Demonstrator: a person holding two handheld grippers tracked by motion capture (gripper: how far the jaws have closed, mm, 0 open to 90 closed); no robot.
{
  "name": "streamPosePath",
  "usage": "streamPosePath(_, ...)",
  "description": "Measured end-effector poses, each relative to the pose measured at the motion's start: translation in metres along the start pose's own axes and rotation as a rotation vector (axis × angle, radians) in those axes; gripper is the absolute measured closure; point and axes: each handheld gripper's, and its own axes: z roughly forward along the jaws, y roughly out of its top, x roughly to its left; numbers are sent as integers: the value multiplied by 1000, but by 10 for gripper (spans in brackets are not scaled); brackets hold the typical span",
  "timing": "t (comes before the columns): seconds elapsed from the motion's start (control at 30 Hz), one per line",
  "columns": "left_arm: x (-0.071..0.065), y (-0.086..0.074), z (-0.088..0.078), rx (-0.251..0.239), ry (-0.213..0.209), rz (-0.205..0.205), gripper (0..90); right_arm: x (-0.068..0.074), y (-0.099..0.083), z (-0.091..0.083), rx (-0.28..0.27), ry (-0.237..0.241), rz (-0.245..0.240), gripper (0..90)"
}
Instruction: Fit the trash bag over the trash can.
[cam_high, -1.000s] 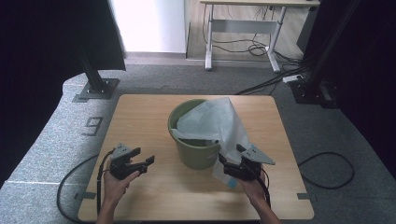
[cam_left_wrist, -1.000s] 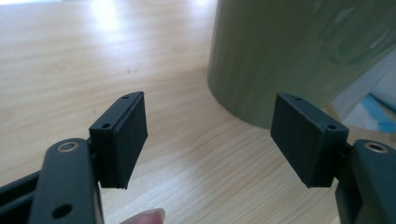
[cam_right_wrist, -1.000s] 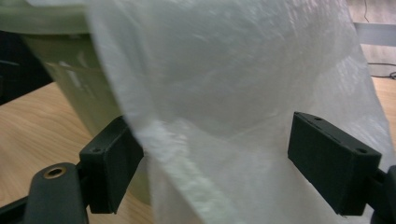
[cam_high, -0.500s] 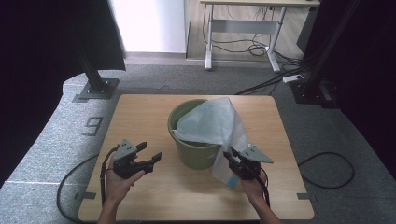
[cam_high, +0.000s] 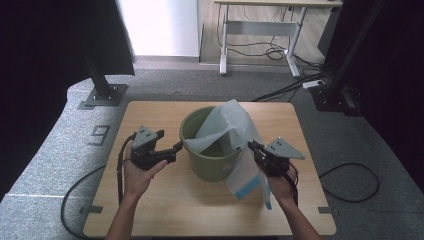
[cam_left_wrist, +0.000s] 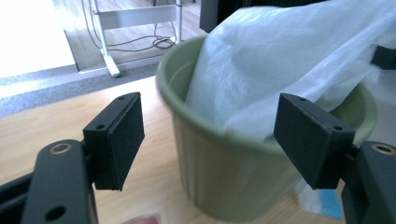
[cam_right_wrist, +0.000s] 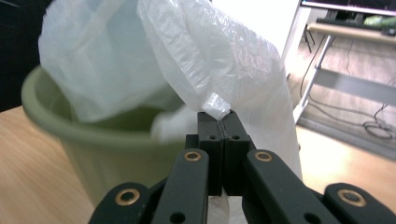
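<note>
Cataloguing, left to right, high view
Left hand (cam_high: 136, 172): at the table's near left, holding its tool level.
Left gripper (cam_high: 175, 147): released; jaws spread wide and have just been opening, nothing between them, tips just beside the bucket's left wall. In the left gripper view the pads frame the bucket rim without touching it.
Bucket (cam_high: 210, 162): olive-green plastic, round, upright at the middle of the wooden table (cam_high: 160, 200); smooth wall, rolled rim.
Bag (cam_high: 227, 125): thin, translucent white plastic, crinkled and glossy; part sits inside the bucket, part rises above the rim, and a flap with a blue band drapes down the bucket's right outer side to the tabletop.
Right gripper (cam_high: 251, 146): clenched on the bag; jaws have just been closing, and in the right gripper view the pads meet on a pinched fold of film.
Right hand (cam_high: 280, 182): at the near right, beside the draped flap.
</note>
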Motion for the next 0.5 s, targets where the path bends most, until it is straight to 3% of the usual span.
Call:
streamPosePath(0.13,-13,18,12,8,-43,39,242,2,18,11,23,11,-34,879)
streamPosePath(0.33,-28,25,30,37,-79,96,245,7,23,21,47,27,-46,880)
streamPosePath(0.4,-29,25,37,58,-67,103,272,7,21,22,50,29,-43,879)
streamPosePath(0.5,-29,25,45,71,-67,86,390,6,18,22,49,29,-34,879)
